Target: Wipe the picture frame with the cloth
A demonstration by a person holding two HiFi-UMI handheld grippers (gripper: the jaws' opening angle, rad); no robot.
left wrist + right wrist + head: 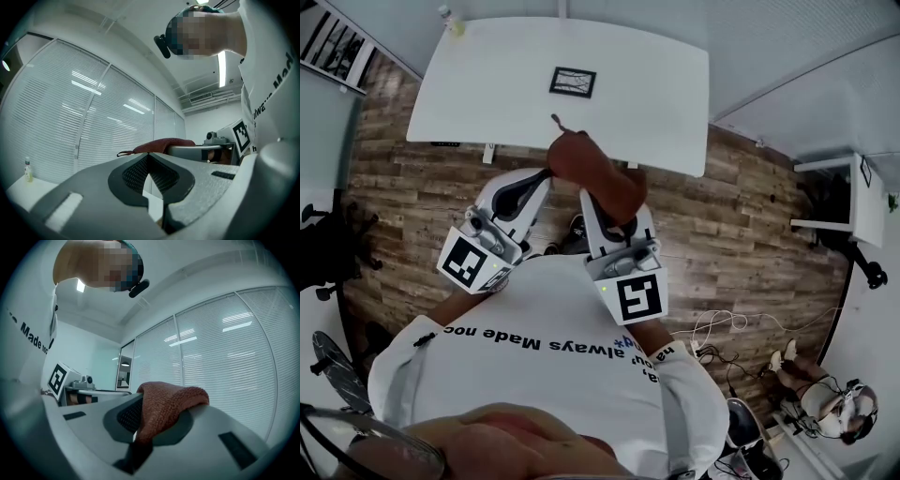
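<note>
A small black picture frame lies flat on the white table ahead of me. Both grippers are held up close to my chest, well short of the table. My right gripper is shut on a brownish-red cloth, which drapes over its jaws; in the right gripper view the cloth bulges out between the closed jaws. My left gripper is shut with nothing between its jaws, and its jaw tips meet. The cloth also shows beyond them in the left gripper view.
A small bottle stands at the table's far left corner. Wooden floor lies between me and the table. A black chair is at my left, a white side table at my right, with cables on the floor.
</note>
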